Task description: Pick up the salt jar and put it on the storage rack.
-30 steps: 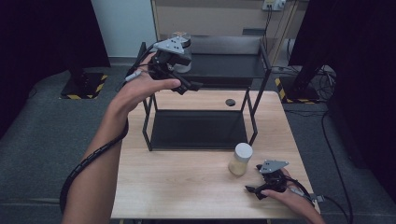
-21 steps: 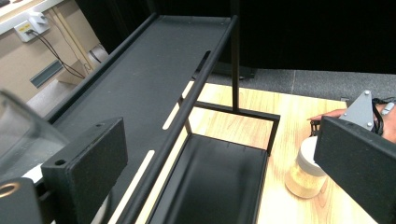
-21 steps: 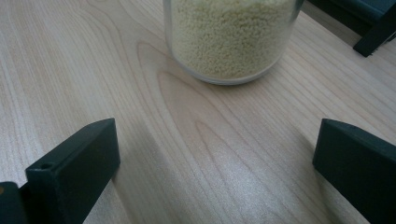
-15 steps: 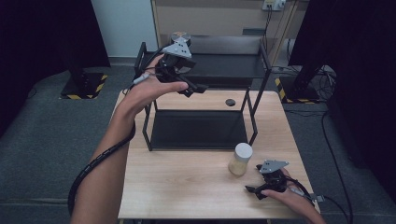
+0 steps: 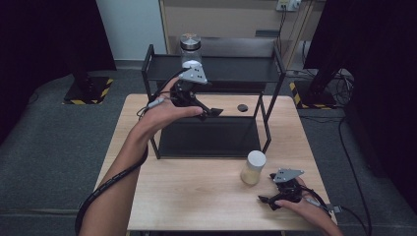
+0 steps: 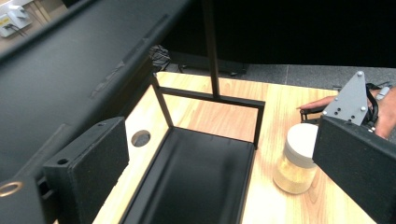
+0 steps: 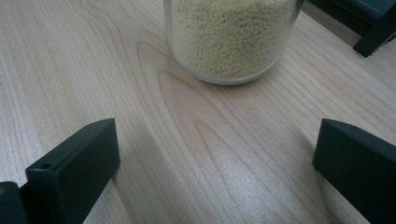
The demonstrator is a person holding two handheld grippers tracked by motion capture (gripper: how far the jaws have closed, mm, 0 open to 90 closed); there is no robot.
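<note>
- High view: left gripper (image 5: 212, 112) held up in the air over the black shelf rack (image 5: 268, 115), at the counter's (image 5: 196, 191) far-middle part, jaws spread, nothing between them.
- Glass jar with metal lid (image 5: 190, 50) upright on the rack's top shelf, toward its left end, just beyond the left gripper's grey plate.
- Grain jar (image 5: 253, 167), white lid, upright on the counter in front of the rack's right front leg, toward the near right corner.
- Right gripper (image 5: 265, 200) low at the counter's near right corner, just beside the grain jar, not touching; jaws parted.
- Small dark round spot (image 5: 242, 107) on the counter behind the rack.
- Left gripper view: own two black jaws wide apart, empty. Below, the rack's dark lower tray (image 6: 196, 182); grain jar (image 6: 299, 158) on the counter (image 6: 224, 116) right of the tray; right gripper's grey plate (image 6: 350, 100) and a hand (image 6: 383, 114) beyond it. Round hole (image 6: 140, 138) in the counter left of the tray.
- Right gripper view: own jaws released, wide apart, just above the bare counter (image 7: 196, 154). Grain jar (image 7: 231, 37) straight ahead, filled with pale yellow grains, clear of both jaws. Dark rack foot (image 7: 378, 32) at upper right.
</note>
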